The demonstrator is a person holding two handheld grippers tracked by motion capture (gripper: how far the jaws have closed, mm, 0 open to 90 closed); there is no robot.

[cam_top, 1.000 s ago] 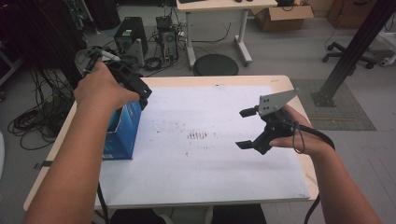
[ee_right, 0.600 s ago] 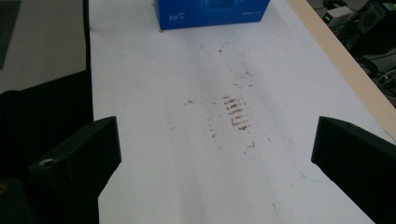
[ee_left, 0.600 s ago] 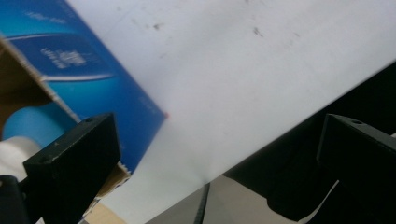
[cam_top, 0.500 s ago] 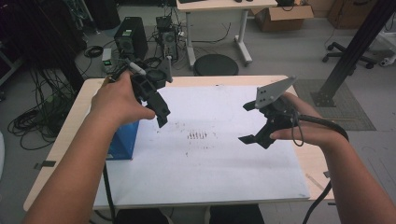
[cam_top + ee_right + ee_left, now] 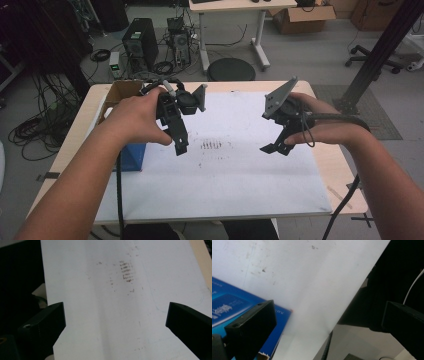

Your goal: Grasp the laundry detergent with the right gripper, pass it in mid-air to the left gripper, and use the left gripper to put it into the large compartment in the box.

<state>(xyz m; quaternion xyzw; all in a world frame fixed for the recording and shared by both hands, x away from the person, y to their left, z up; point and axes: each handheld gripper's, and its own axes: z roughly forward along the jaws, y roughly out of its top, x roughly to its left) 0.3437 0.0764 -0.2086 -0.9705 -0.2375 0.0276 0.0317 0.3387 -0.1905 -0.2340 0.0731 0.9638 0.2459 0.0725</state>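
Observation:
A person holds both grippers above a white sheet [image 5: 225, 175] that covers a wooden table [image 5: 340, 175]. My left gripper [image 5: 179, 142] hangs over the sheet's left half with its jaws pointing down, open and empty. Just left of it stands a blue box [image 5: 132, 156], partly hidden by the hand, with its brown cardboard top [image 5: 120, 92] showing behind the hand. The left gripper view has the blue box [image 5: 227, 305] at lower left. My right gripper [image 5: 277, 147] hovers over the sheet's right half, open, nothing between its jaws. Dark smudges [image 5: 212, 145] lie between the two grippers and also show as smudges [image 5: 126, 271] in the right gripper view.
Beyond the table are computer towers [image 5: 137, 42], tangled cables [image 5: 35, 130], a second desk [image 5: 235, 20], a round black stool [image 5: 231, 69] and a cardboard box [image 5: 305, 15]. A black slanted post [image 5: 380, 55] stands at the right. Each gripper trails a cable toward the table's front edge.
My left gripper has come off the blue box and swung right and toward the sheet's middle. My right gripper has shifted slightly left and tilted, staying open.

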